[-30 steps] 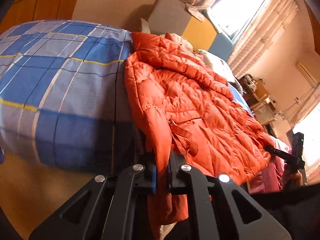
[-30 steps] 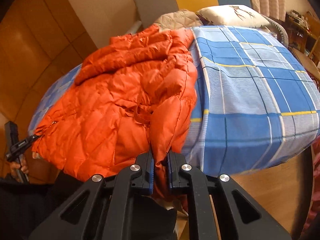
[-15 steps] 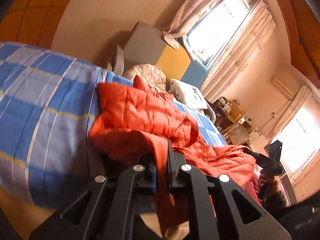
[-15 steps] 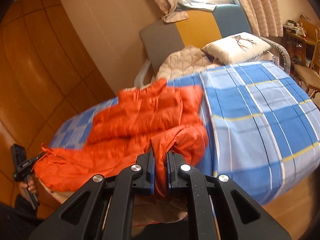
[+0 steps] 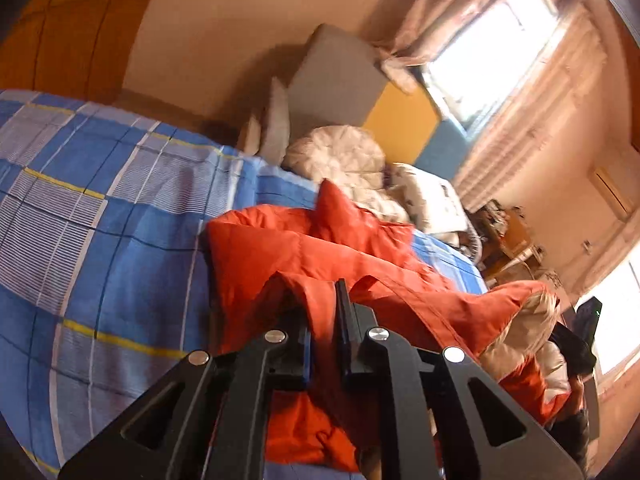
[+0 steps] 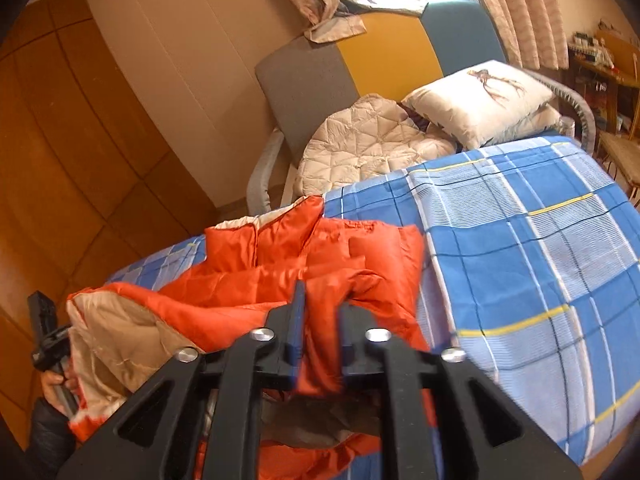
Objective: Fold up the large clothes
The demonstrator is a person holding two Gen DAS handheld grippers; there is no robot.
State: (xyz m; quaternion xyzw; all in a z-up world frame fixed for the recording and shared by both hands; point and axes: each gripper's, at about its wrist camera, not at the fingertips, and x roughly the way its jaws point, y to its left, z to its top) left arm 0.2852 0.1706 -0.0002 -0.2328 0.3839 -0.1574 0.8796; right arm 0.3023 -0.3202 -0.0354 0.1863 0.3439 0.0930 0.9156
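Warm daylight poured from an overexposed window (image 5: 486,50) behind the curtains (image 6: 516,8), casting an orange tint over both fisheye views, whose edges bent sharply into dark corners, while motion blur softened the orange jacket (image 6: 340,264) and the checked bedcover (image 5: 100,220).

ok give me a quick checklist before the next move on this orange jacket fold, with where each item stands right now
1. Bottom edge carried up over the orange jacket: ok, the beige lining shows on the turned-over part.
2. Left gripper on the fabric: ok, its fingers stand close together with orange cloth pinched between them.
3. Right gripper let go: cannot tell; its jaws have just been opening, but cloth lies between them.
4. Folded edge lined up with the collar end: cannot tell, the picture is blurred there.
5. Room on the blue plaid bedcover beside the jacket: ok, bare cover to that side.
6. Quilted cream blanket and pillow apart from the jacket: ok.
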